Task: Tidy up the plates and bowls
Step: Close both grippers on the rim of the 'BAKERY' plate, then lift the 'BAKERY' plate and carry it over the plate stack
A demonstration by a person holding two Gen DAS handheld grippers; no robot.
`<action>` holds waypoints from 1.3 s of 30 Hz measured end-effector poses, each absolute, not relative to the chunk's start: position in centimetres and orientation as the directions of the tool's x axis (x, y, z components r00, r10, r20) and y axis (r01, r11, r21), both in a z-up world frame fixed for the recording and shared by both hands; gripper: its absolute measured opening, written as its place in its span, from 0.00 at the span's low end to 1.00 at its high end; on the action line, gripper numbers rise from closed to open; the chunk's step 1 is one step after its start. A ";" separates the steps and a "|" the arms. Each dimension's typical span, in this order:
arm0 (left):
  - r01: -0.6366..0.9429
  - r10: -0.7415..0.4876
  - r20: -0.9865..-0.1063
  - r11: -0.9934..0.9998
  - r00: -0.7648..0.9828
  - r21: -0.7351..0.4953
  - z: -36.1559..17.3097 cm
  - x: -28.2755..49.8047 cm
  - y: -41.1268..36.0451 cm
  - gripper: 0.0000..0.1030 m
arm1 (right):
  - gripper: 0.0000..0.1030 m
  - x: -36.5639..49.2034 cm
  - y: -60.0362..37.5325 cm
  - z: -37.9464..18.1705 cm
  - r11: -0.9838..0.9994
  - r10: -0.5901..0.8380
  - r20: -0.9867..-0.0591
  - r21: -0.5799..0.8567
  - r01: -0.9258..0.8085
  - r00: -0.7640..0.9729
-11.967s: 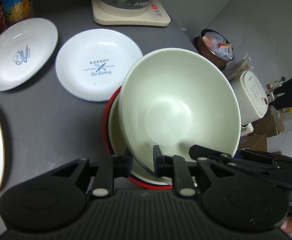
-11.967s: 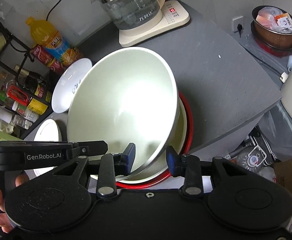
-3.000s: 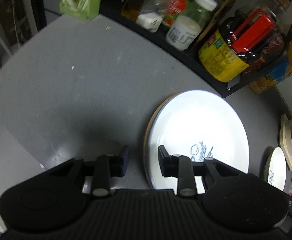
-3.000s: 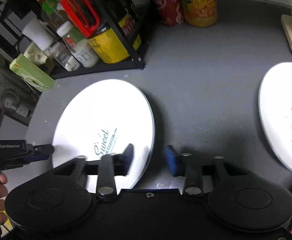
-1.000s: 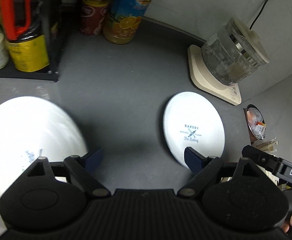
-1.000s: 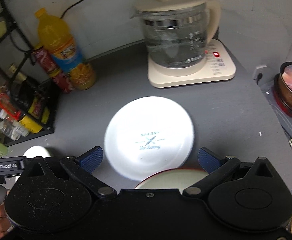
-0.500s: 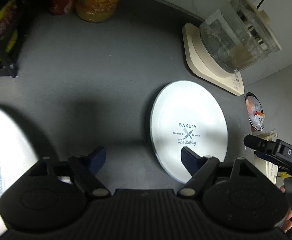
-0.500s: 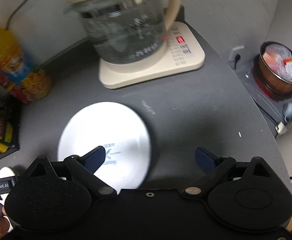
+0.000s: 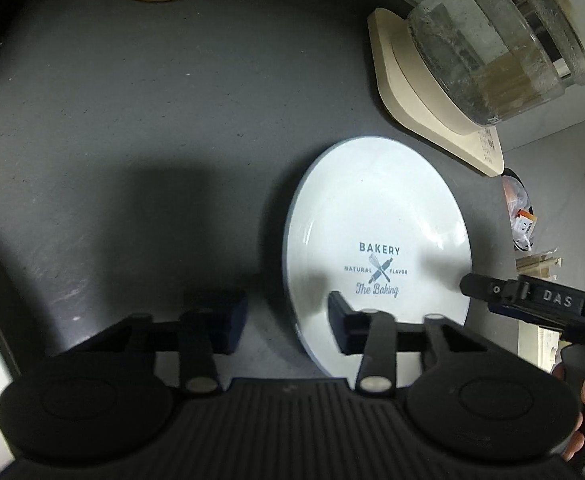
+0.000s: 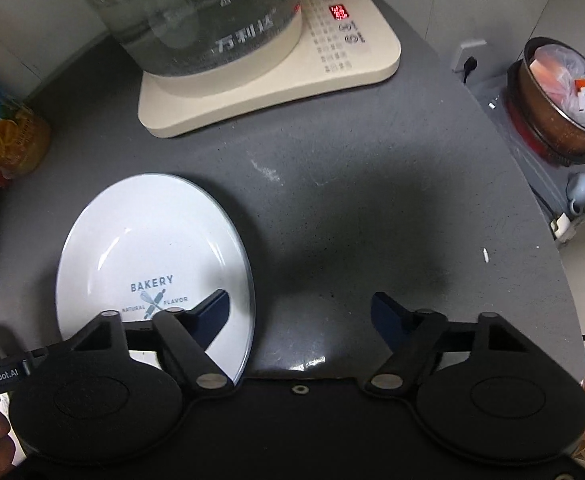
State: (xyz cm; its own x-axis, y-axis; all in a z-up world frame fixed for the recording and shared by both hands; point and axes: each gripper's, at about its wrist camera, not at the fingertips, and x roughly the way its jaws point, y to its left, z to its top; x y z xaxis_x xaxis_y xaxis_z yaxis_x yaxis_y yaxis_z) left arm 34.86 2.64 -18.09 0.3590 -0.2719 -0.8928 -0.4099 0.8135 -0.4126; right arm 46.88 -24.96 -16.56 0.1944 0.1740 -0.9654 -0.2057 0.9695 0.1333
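While the white bakery plate lay flat on the grey worktop just in front of the kettle base, both tools straddled its opposite rims. The left hand-held gripper was closing, fairly narrow, around the near-left edge, and the right hand-held gripper was closing from wider, neither yet pinching. Judged from this, the pick-up step was under way; next, both would need to clamp and lift level
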 end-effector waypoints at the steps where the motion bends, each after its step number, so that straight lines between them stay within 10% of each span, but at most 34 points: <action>1: -0.410 -0.274 -0.894 0.813 0.354 -0.412 -18.2 35.0 2.6 0.26 | 0.67 47.0 -24.9 -16.7 0.969 0.173 -0.967 0.133 -0.207 0.188; 14: -0.434 -0.329 -0.880 0.775 0.343 -0.459 -18.9 35.4 2.7 0.11 | 0.31 47.2 -23.3 -18.2 0.942 0.255 -0.961 0.222 -0.251 0.106; 39: -0.455 -0.253 -0.863 0.765 0.437 -0.455 -16.1 33.5 5.4 0.10 | 0.12 44.6 -20.8 -15.3 0.879 0.394 -0.895 0.301 -0.370 0.209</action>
